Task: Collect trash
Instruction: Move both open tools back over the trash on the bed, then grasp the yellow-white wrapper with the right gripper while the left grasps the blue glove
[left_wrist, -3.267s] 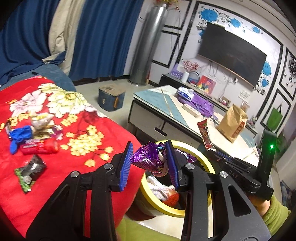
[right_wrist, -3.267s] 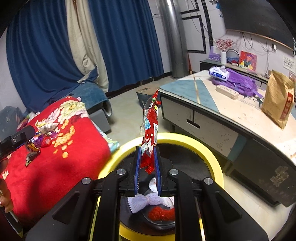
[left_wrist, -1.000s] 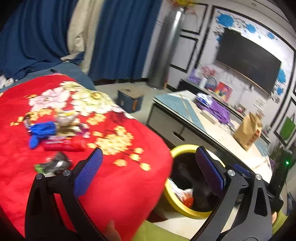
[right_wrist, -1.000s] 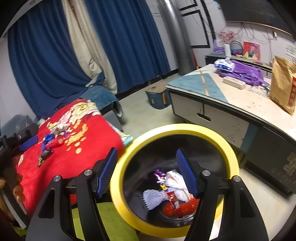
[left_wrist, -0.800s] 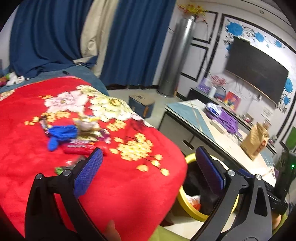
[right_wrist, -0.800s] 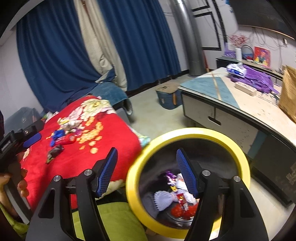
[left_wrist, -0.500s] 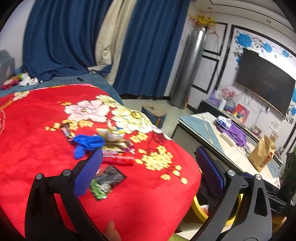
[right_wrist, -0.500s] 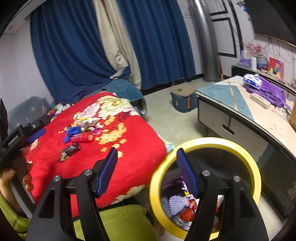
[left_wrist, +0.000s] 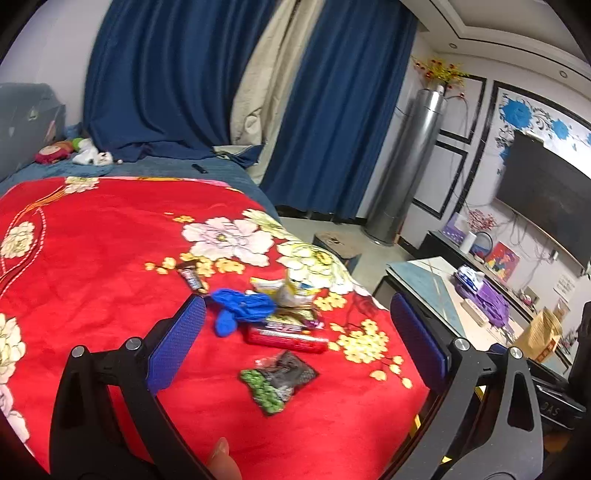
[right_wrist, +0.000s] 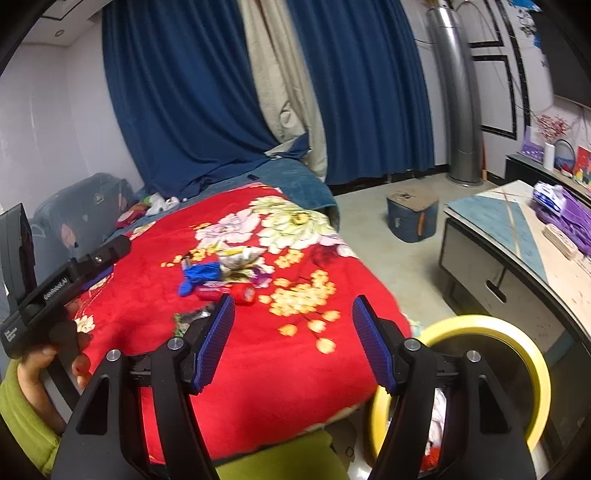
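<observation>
From the left wrist camera, the left gripper (left_wrist: 295, 339) is spread wide with nothing between its blue pads, above a red flowered blanket (left_wrist: 92, 266) whose right edge drops off toward the floor; open red cloth lies all around the trash. The pile counts five clear pieces: a dark green-printed wrapper (left_wrist: 279, 380) nearest, a red wrapper (left_wrist: 286, 336) beyond it, a blue crumpled piece (left_wrist: 242, 308), a pale yellow-white packet (left_wrist: 291, 288) and a brown candy bar wrapper (left_wrist: 191, 277) farthest left; more scraps under the blue piece cannot be counted. A low table (left_wrist: 443, 288) stands right of the bed edge. From the right wrist camera, the right gripper (right_wrist: 293, 341) is likewise spread and empty over the blanket's near corner, the same pile ahead of its left pad. The yellow-rimmed bin (right_wrist: 528, 354), holding trash already, sits just beside the blanket's lower right corner, partly hidden by the right finger. The left hand (right_wrist: 44, 365) grips its tool at the left edge.
</observation>
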